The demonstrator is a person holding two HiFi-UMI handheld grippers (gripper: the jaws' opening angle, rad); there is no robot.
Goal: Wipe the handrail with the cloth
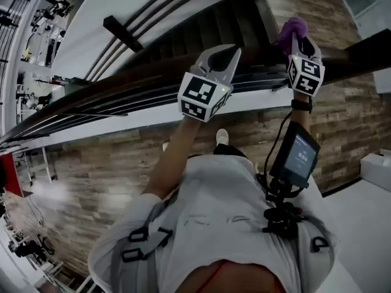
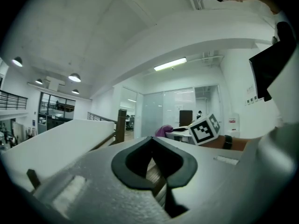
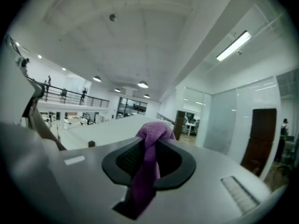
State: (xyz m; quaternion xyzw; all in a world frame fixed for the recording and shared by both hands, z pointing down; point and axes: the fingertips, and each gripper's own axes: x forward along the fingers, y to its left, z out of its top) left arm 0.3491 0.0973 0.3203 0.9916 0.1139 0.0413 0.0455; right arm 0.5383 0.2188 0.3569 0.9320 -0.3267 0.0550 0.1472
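Nearest, at the bottom of the head view: white shirt [image 1: 226, 218] with dark straps, and a small lit screen [image 1: 296, 157] at lower right. Beyond, two forearms reaching up-frame.

At upper centre, left claw [image 1: 234, 55] [image 2: 150, 140], clenched, tips together with nothing between them, lying across the dark handrail [image 1: 110, 91] in the picture.

At upper right, right claw [image 1: 297, 40] [image 3: 150, 141], clamped on the purple cloth [image 1: 292, 28] [image 3: 152, 130], a bunch poking out past the tips and a strip trailing back between the jaws. Cloth just above the handrail's line in the frame; contact with the rail not clear.

Handrail running from the left edge up to the right edge. Farther off, wood-plank floor [image 1: 91, 182] at left and right, dark stairs [image 1: 208, 35] at upper centre.
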